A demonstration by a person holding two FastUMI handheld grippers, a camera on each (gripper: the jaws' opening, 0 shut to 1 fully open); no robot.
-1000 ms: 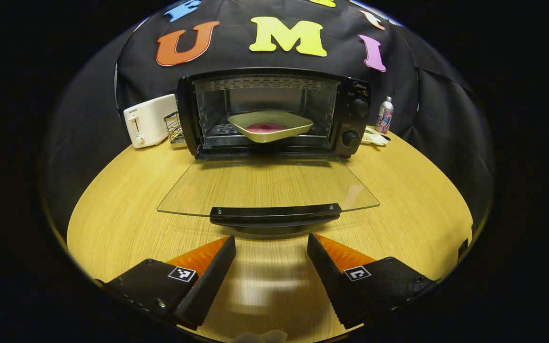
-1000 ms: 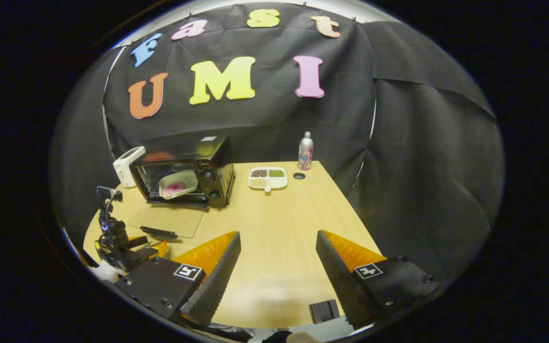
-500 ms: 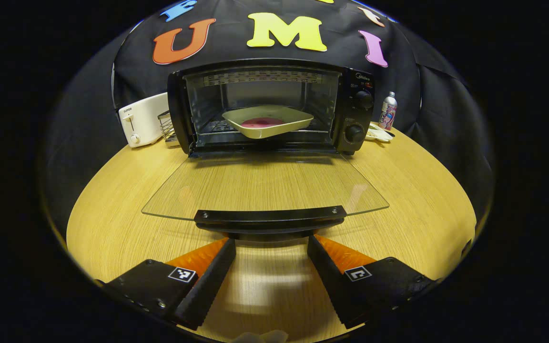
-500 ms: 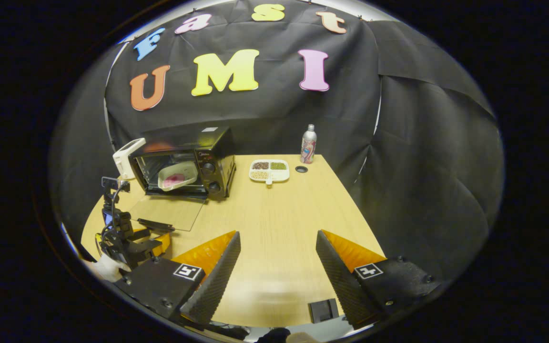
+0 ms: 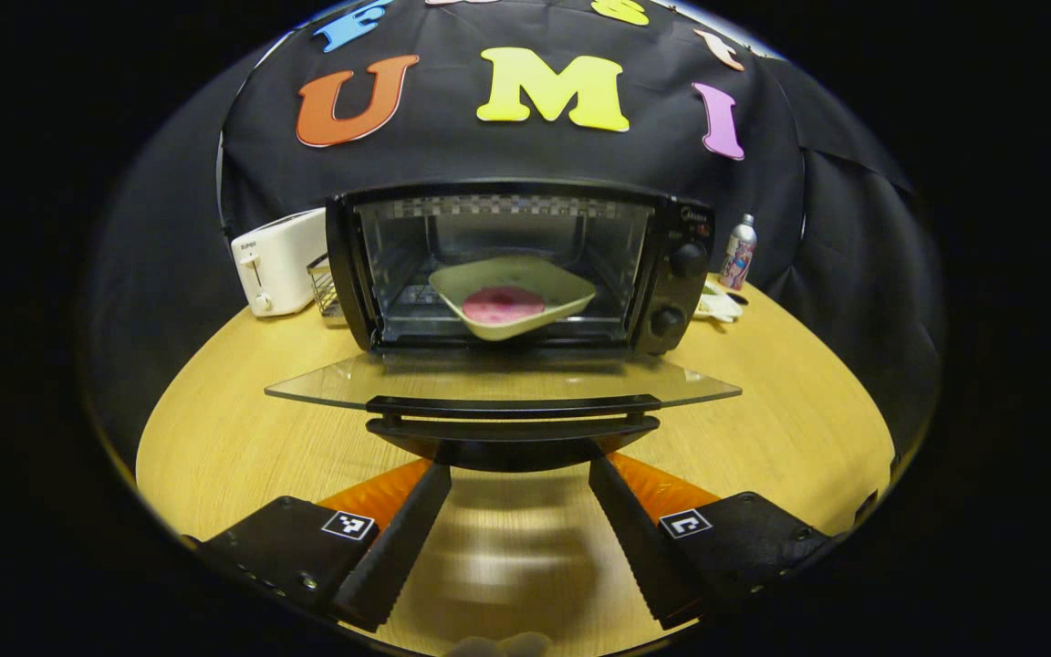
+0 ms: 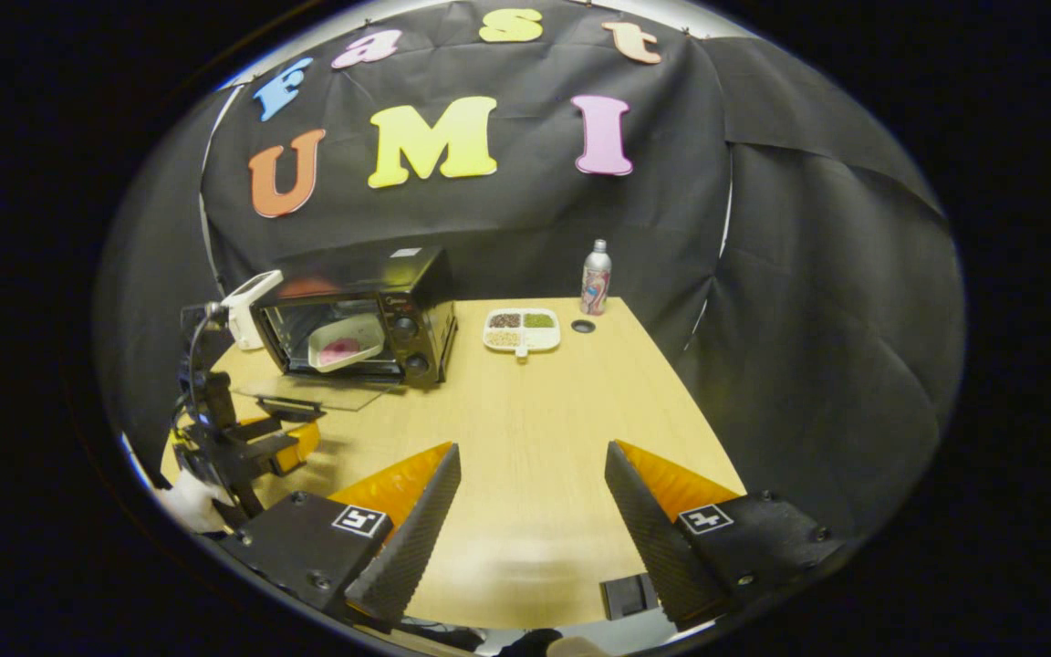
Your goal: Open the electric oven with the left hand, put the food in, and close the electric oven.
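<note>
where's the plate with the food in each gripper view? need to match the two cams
Left gripper view: the plate sits centre frame, on the rack inside the open oven, above the glass door.
Right gripper view: the plate is small, left of centre, inside the oven near the table's far left.
Shared landmark: the slim bottle at the back of the table, to the right of the oven in both views.
</note>
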